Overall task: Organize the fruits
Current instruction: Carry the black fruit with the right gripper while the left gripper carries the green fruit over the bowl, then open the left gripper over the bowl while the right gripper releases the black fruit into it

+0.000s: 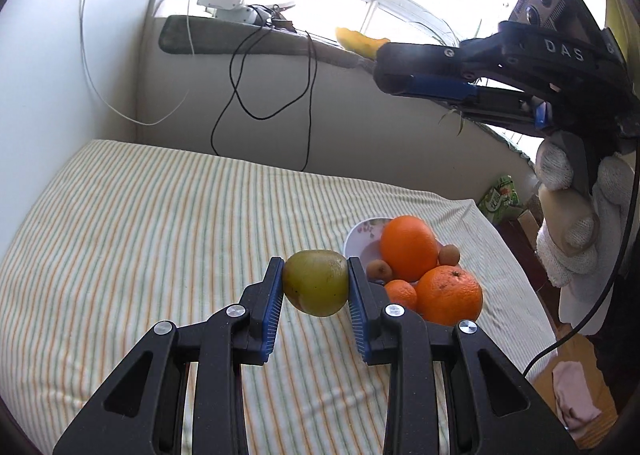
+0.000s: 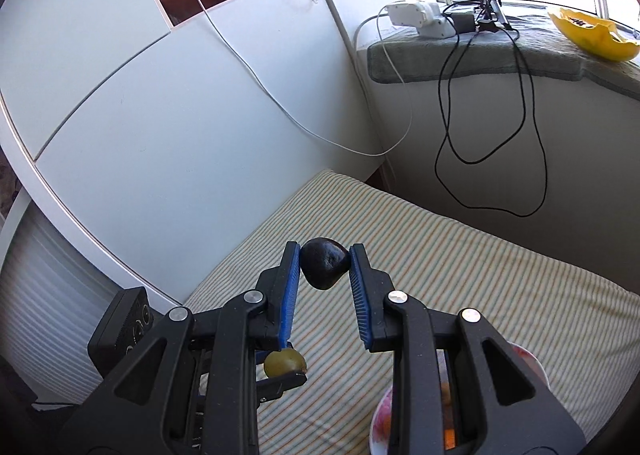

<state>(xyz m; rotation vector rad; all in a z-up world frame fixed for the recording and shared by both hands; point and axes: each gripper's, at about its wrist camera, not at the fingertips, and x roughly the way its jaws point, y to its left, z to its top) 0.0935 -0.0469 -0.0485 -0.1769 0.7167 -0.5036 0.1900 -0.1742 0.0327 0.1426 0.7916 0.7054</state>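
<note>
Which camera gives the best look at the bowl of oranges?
The left wrist view: the bowl sits in the open on the striped cloth, its oranges plainly lit. The right wrist view catches only its rim, mostly hidden behind the right gripper.

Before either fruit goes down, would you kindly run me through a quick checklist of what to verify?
1. Left hand-held gripper shut on the green fruit: ok.
2. Right hand-held gripper shut on the dark fruit: ok.
3. Both fruits lifted off the striped sheet: ok.
4. Room in the bowl, crowded with oranges: cannot tell.
5. Bowl steady on the soft sheet: cannot tell.
</note>
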